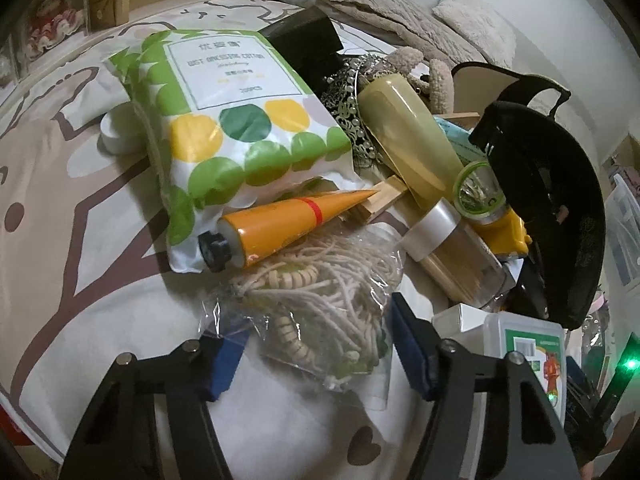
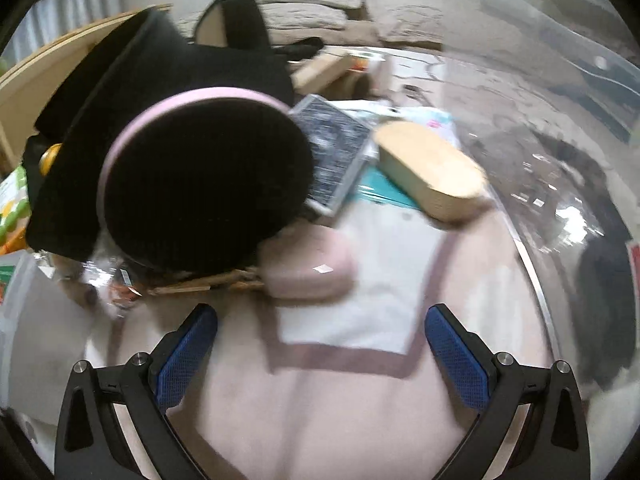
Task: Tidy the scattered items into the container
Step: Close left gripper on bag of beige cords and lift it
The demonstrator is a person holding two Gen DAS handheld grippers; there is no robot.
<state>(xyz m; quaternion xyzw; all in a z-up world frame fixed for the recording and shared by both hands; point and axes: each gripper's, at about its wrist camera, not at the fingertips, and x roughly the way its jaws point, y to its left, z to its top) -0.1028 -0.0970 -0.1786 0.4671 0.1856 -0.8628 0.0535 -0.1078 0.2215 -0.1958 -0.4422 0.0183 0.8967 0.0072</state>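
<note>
My left gripper (image 1: 318,356) is shut on a clear bag of cream cord and wooden beads (image 1: 320,300); both blue pads press the plastic at its sides. Just beyond the bag lies an orange tube with a black cap (image 1: 288,224), resting on a green-and-yellow dotted cotton pack (image 1: 240,120). My right gripper (image 2: 322,316) is open over the bedspread with nothing between its fingers. In front of it lie a white sheet (image 2: 368,280) and a pink case (image 2: 308,272). The clear plastic container (image 2: 560,160) curves along the right of that view, which is blurred.
An olive bottle (image 1: 412,136), a silver-lidded jar (image 1: 436,232), a white green-labelled box (image 1: 528,344) and a black bag (image 1: 560,216) crowd the right of the left wrist view. A black round pad with a pink rim (image 2: 200,184) and an oval wooden box (image 2: 432,168) lie ahead of the right gripper.
</note>
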